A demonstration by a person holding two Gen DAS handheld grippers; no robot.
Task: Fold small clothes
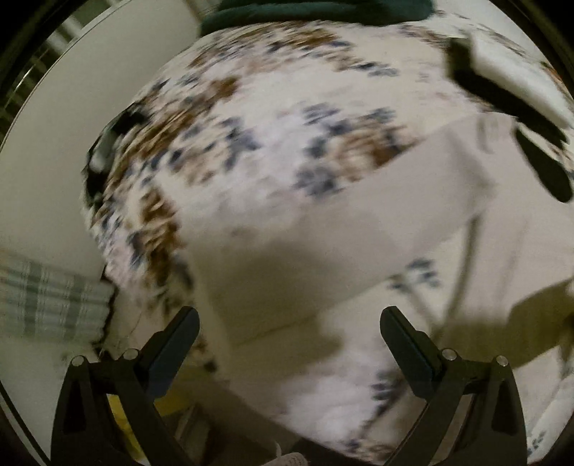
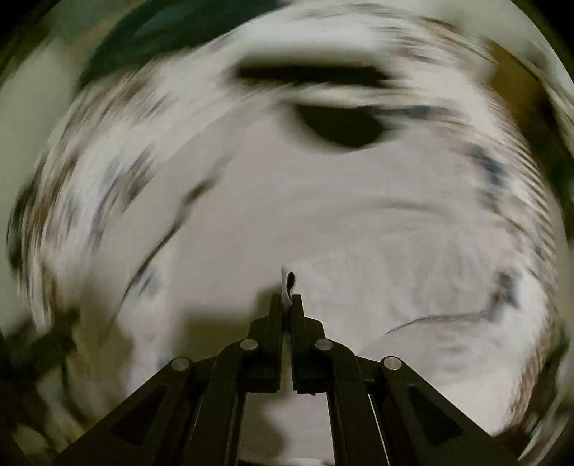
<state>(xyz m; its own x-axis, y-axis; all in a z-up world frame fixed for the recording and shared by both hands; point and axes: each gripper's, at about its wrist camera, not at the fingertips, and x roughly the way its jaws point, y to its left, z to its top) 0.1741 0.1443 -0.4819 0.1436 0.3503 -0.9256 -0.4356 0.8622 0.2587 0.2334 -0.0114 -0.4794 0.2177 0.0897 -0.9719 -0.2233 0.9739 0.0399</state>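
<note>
A pale cream garment (image 1: pixel 323 229) lies spread on a floral bedspread (image 1: pixel 251 107). My left gripper (image 1: pixel 288 322) is open above the garment's near edge, with nothing between its fingers. In the right wrist view, heavily blurred by motion, my right gripper (image 2: pixel 287 301) is shut on a thin fold of the pale garment (image 2: pixel 323 222), which pokes up between the fingertips. The other gripper shows as dark shapes at the upper right of the left wrist view (image 1: pixel 538 154).
A dark green cloth (image 1: pixel 315 10) lies at the far edge of the bed. A plaid fabric (image 1: pixel 46 297) sits at the left beside the bed. A pale wall (image 1: pixel 64 143) is beyond the bed's left side.
</note>
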